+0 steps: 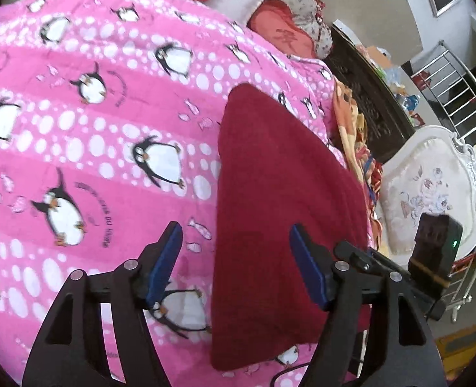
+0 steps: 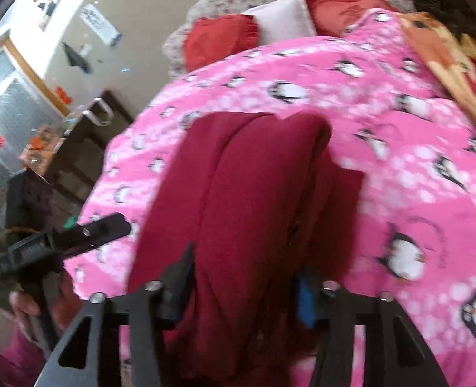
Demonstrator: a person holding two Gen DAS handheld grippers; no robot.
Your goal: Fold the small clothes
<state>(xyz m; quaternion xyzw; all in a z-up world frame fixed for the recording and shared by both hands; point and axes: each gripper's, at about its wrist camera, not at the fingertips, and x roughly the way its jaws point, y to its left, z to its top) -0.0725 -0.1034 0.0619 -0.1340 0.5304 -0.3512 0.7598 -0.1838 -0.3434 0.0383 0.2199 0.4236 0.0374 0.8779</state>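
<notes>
The left wrist view shows the dark red garment (image 1: 279, 213) lying flat as a smooth long panel on the pink penguin blanket (image 1: 86, 122) of the bed, with a white floral chair (image 1: 431, 190) and a metal rack (image 1: 463, 96) off to the side; the left gripper (image 1: 236, 251) hovers above the garment's left edge, fingers wide apart and holding nothing. The right wrist view instead shows the garment (image 2: 238, 187) bunched in thick folds running into the right gripper (image 2: 244, 277), whose fingers are clamped on the cloth, with red pillows (image 2: 218, 38) and a white pillow (image 2: 283, 16) at the bed's far end and the left gripper (image 2: 76, 232) at the blanket's left edge.
</notes>
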